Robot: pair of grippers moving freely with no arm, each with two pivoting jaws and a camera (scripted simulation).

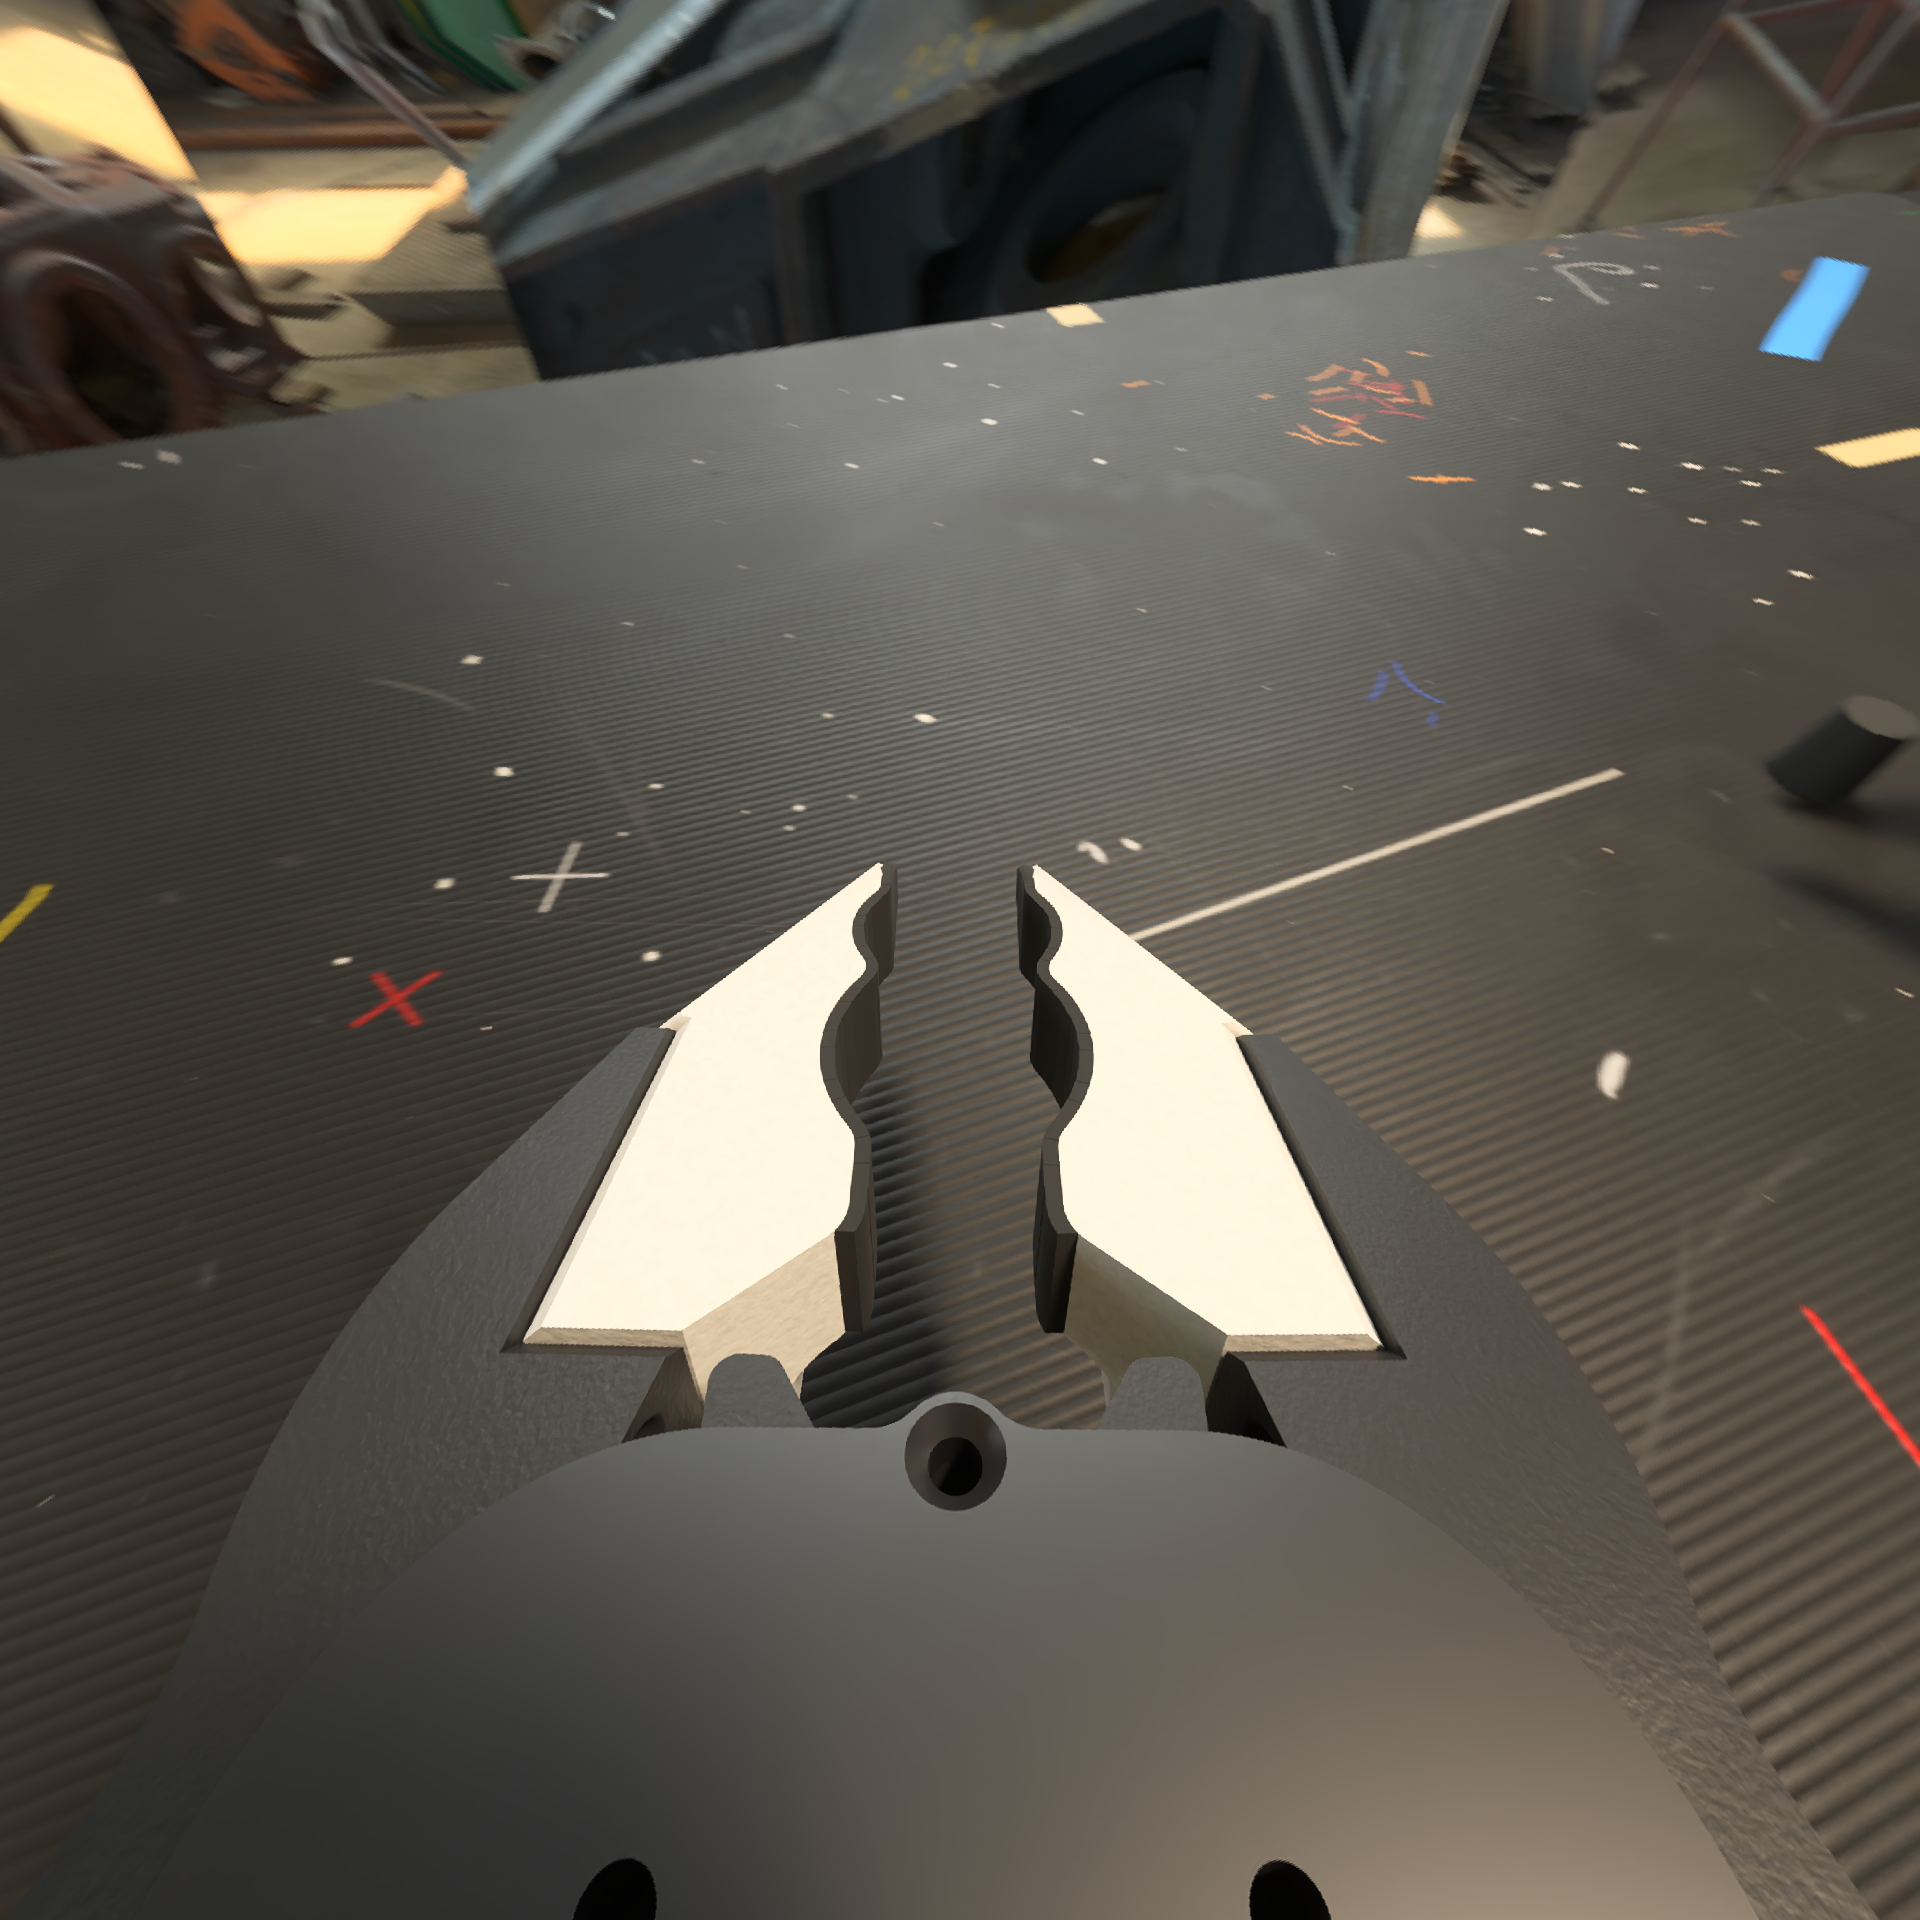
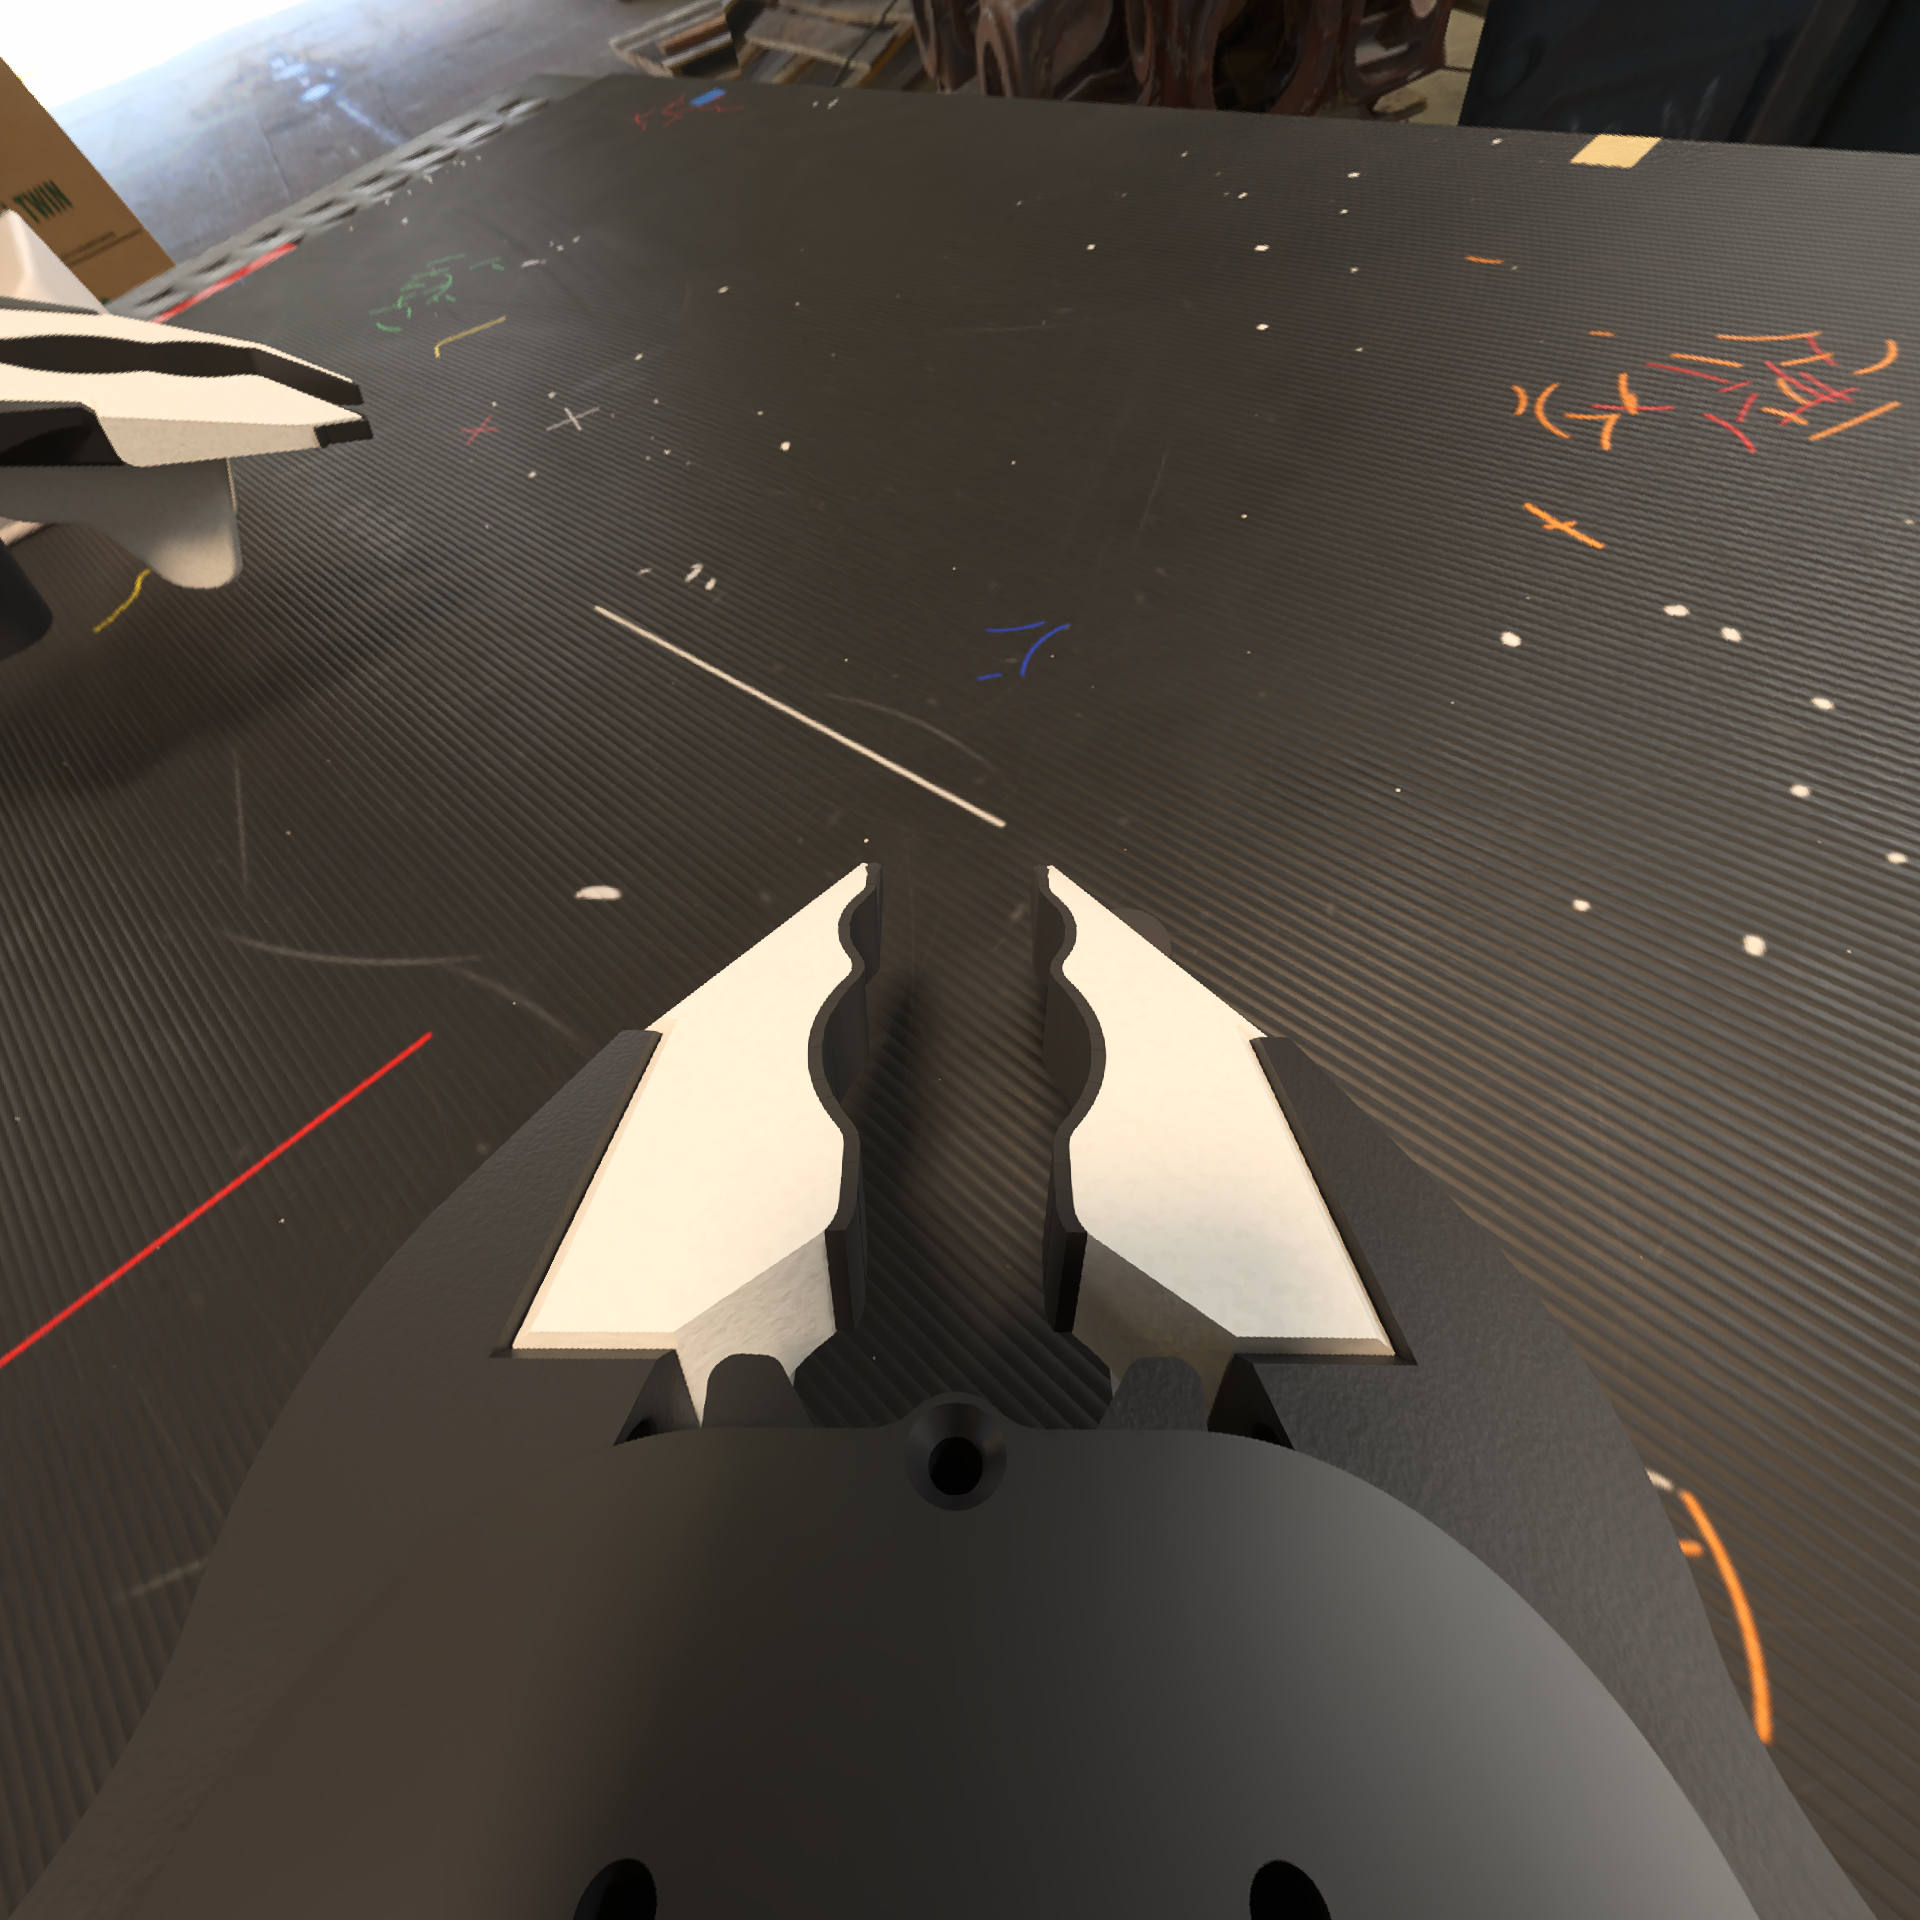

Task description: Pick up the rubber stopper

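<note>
Both open and empty: left gripper [image 1: 956, 873], right gripper [image 2: 958, 871]; rubber stopper [image 1: 1839, 764] lying far right of left gripper on mat [image 1: 1039, 623].

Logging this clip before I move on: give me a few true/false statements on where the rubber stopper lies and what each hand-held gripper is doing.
1. The rubber stopper lies on its side on the dark mat. True.
2. The left hand-held gripper is clamped on the stopper. False: nothing sits between its fingers, and the stopper lies far to its right.
3. The right hand-held gripper is open with only mat showing between its fingers. True.
4. The stopper is bright red. False: it is dark grey to black.
5. The right wrist view shows the stopper plainly ahead of its fingers. False: only marked mat lies ahead there; the left gripper shows at the left edge.
</note>
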